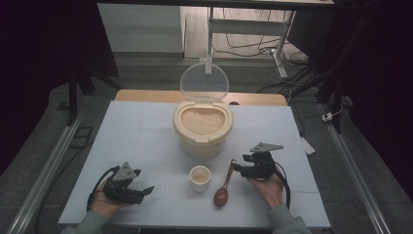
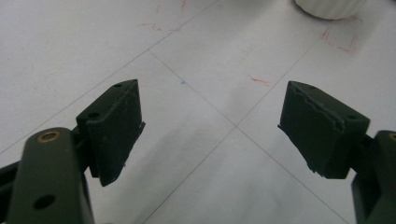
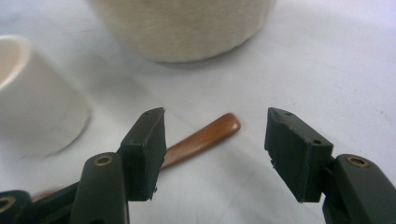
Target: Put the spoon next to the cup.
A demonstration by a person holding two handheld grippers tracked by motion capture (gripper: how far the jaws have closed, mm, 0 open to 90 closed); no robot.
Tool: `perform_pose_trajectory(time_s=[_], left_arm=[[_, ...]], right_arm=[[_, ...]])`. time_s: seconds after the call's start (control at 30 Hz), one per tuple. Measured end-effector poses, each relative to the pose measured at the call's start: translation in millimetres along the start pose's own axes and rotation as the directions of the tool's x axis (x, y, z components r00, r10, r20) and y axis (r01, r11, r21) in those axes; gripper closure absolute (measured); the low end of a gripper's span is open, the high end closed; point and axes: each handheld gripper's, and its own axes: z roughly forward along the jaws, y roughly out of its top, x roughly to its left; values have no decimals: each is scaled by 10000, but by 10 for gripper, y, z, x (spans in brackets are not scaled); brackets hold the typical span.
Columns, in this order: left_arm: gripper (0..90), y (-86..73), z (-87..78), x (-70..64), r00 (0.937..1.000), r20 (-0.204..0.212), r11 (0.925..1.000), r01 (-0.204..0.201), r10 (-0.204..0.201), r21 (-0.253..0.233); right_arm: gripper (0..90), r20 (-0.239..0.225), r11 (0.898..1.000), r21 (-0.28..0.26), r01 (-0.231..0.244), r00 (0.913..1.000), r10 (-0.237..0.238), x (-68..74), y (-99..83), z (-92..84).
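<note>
A brown wooden spoon (image 1: 223,187) lies on the white table, bowl toward me, handle pointing at the rice container (image 1: 203,127). My right gripper (image 1: 237,167) hovers at the handle's tip, held by a hand from the lower right. In the right gripper view its jaws (image 3: 215,140) stand open, and the spoon handle (image 3: 205,135) lies on the table under the left jaw, untouched by the pads. A small white cup (image 1: 199,178) stands left of the spoon. My left gripper (image 1: 147,189) rests at the front left, open (image 2: 210,126) over bare table.
The cream container holds rice, and its clear lid (image 1: 204,80) stands up behind it. The container's wall (image 3: 187,28) and the cup (image 3: 37,116) sit close ahead of the right jaws. The cup's base (image 2: 329,7) sits far off from the left jaws. The table's front edge (image 1: 195,225) lies near both hands.
</note>
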Motion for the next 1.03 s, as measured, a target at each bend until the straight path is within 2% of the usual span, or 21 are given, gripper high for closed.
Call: perform_pose_trajectory(time_s=[0.13,0.3,0.43,0.53,0.67,0.87,1.03], left_arm=[[209,-1,-12,4,10000,-48,9999,69,-69,-85],[207,-6,-27,15,9998,-90,9996,178,-179,-199],[206,-13,-37,26,9995,-74,9991,299,-301,-288],[203,-15,-41,27,9993,-55,9988,368,-370,-328],[200,-16,-49,30,9990,-38,9983,441,-443,-386],[198,-14,-53,28,9988,-13,9979,491,-492,-426],[196,-13,-61,35,9985,23,9973,550,-549,-486]], right_arm=[[381,-188,9987,-212,473,9987,-477,-24,-103,-218],[381,-497,9966,-563,595,9968,-624,-102,-263,-483],[381,-331,9957,-541,754,9965,-773,-169,-416,-609],[379,-443,9958,-684,610,9970,-641,-234,-510,-664],[378,-324,9960,-641,628,9974,-649,-289,-567,-701],[379,-201,9920,-860,929,9953,-949,-265,-551,-708],[379,-223,9910,-929,958,9949,-983,-261,-553,-722]])
